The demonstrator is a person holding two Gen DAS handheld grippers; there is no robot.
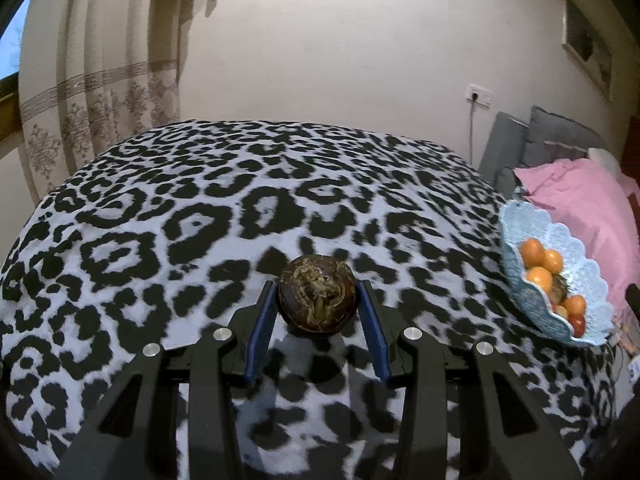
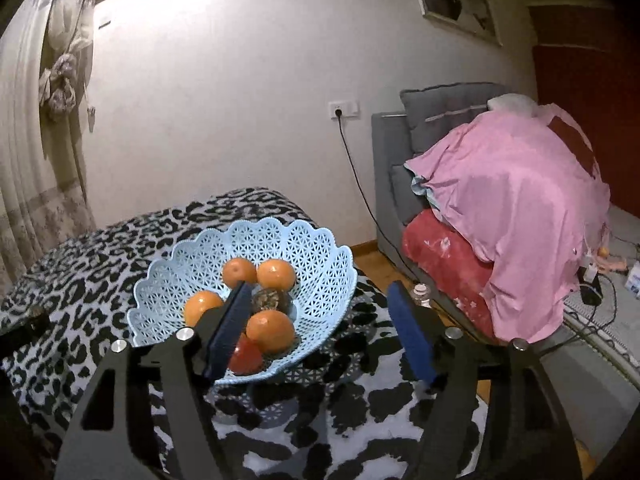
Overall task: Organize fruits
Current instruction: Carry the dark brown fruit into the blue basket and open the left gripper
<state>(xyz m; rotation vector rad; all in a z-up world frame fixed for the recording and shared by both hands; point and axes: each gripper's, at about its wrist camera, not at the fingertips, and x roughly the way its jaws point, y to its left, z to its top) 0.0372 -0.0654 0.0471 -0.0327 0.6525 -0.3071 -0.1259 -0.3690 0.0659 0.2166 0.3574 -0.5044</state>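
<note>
Both jaws of the left gripper point(image 1: 318, 300) stand apart, bracketing a dark brown round fruit with a dried, fibrous crown point(image 1: 317, 294), perhaps a mangosteen, which sits on the black-and-white leopard-print cloth point(image 1: 192, 208); whether the blue pads point(image 1: 264, 328) already touch its sides cannot be told, though a sliver of gap seems to show on each side. Judging by its look, the fruit has a hard, fairly smooth rind and modest weight, so it should bear a firm squeeze but could roll or slip; the widest part, level with the pads, looks the best place to grip. That gripper is held low and nearly level, pointing across the cloth. The right gripper point(image 2: 320, 316) has its jaws wide apart and empty, hovering tilted downward over the near rim of the pale blue lattice plastic basket point(image 2: 320, 256), which holds several oranges point(image 2: 270, 330), a red fruit point(image 2: 246, 354) and another dark brown one point(image 2: 272, 300).
</note>
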